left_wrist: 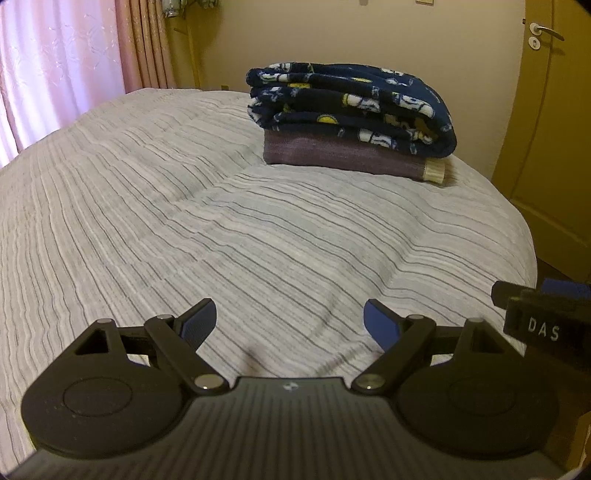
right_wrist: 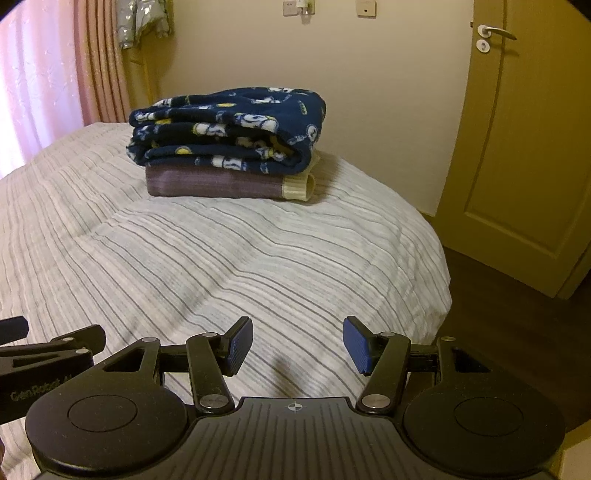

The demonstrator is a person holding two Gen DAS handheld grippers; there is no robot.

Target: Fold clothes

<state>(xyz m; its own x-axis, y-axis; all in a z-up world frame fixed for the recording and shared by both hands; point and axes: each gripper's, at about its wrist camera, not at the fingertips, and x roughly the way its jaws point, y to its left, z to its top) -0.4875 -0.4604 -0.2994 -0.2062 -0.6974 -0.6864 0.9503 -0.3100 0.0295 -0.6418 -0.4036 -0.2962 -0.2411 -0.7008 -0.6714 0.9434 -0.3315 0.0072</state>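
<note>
Both claws hang low over the near edge of the bed, level and pointing toward the far wall. The left claw [left_wrist: 290, 325] is released, its blue-padded fingers [left_wrist: 380, 325] spread wide with nothing between them. The right claw [right_wrist: 297, 345] is likewise released and holds nothing, its pads over the bare bedspread. The two sit side by side: the right claw's body shows at the right edge of the left wrist view, and the left one at the left edge of the right wrist view.

The folded clothes sit well apart from both claws, on the far side of the bed: a navy patterned fleece [left_wrist: 351, 107] lies stacked on a folded purple garment [left_wrist: 343, 157] with a cream cuff at its right end.

Only the right wrist view shows the dark floor [right_wrist: 491, 302] at the bed's right and a silvery garment [right_wrist: 142, 22] hanging at far left.

The striped grey-white bedspread [left_wrist: 184, 221] covers the bed. Pink curtains [left_wrist: 55, 74] hang far left, and a yellow door [right_wrist: 524, 147] stands right of the cream wall.
</note>
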